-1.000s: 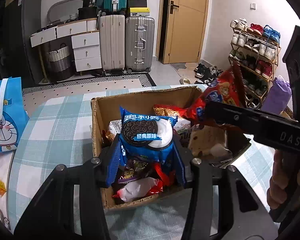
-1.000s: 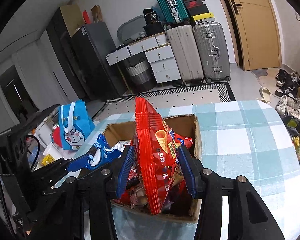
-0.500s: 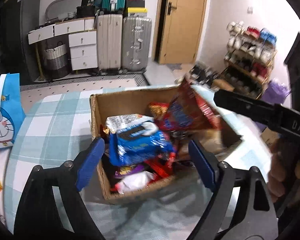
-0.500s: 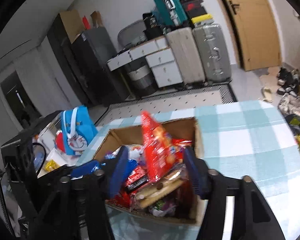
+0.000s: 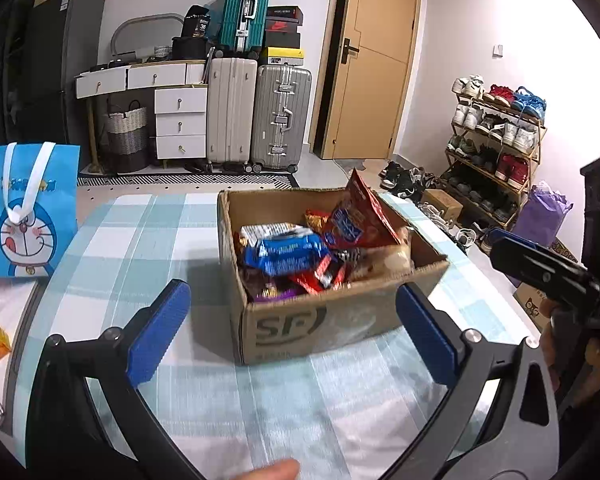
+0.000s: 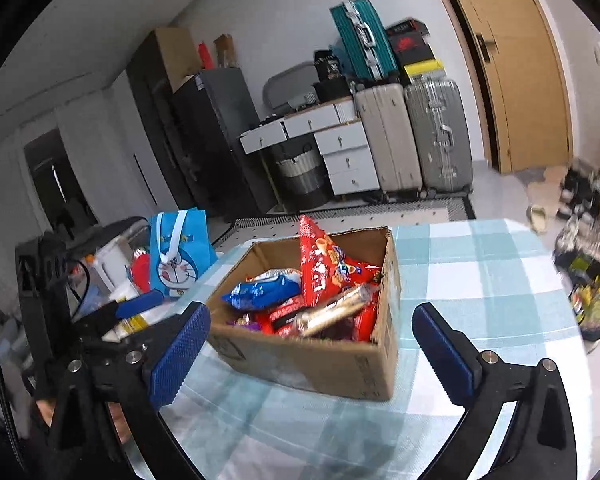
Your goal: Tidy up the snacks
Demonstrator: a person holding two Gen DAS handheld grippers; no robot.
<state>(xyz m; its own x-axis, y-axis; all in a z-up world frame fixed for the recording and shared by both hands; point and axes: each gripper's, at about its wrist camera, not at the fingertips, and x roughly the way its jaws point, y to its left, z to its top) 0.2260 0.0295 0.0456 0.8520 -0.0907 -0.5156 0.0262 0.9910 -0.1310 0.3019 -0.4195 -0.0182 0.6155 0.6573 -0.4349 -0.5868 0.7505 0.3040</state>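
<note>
Gift bag: 1 blue cartoon gift bag (image 5: 32, 208) is standing upright at the far left, off the table edge, well apart from the box.
Table: the checked tablecloth (image 5: 132, 248) is lying under everything I am working on.
My left gripper (image 5: 292, 320): I am holding it spread wide; its jaws have just been opening, nothing is sitting between the 2 blue pads, and they are framing the near wall of the box without touching it.
Box: 1 cardboard box (image 5: 324, 320) is sitting on the cloth just beyond my left gripper, open top facing up, 1 corner turning toward me.
Blue cookie pack (image 5: 288, 254): 1 pack is lying flat on top of the pile in the left half of the box, its long axis running left to right across the box.
Red snack bag (image 5: 356, 216): 1 bag is leaning upright against the far right side of the box, long axis running up and down, its top corner pointing up past the rim.
Other snacks: several smaller wrappers are lying under these 2; they are too jumbled for me to count.
My right gripper (image 6: 312, 344): I am holding it fully spread as well; its jaws have just been opening and are gripping nothing, with the box beyond them.
Suitcases: 3 are standing by the back wall.
</note>
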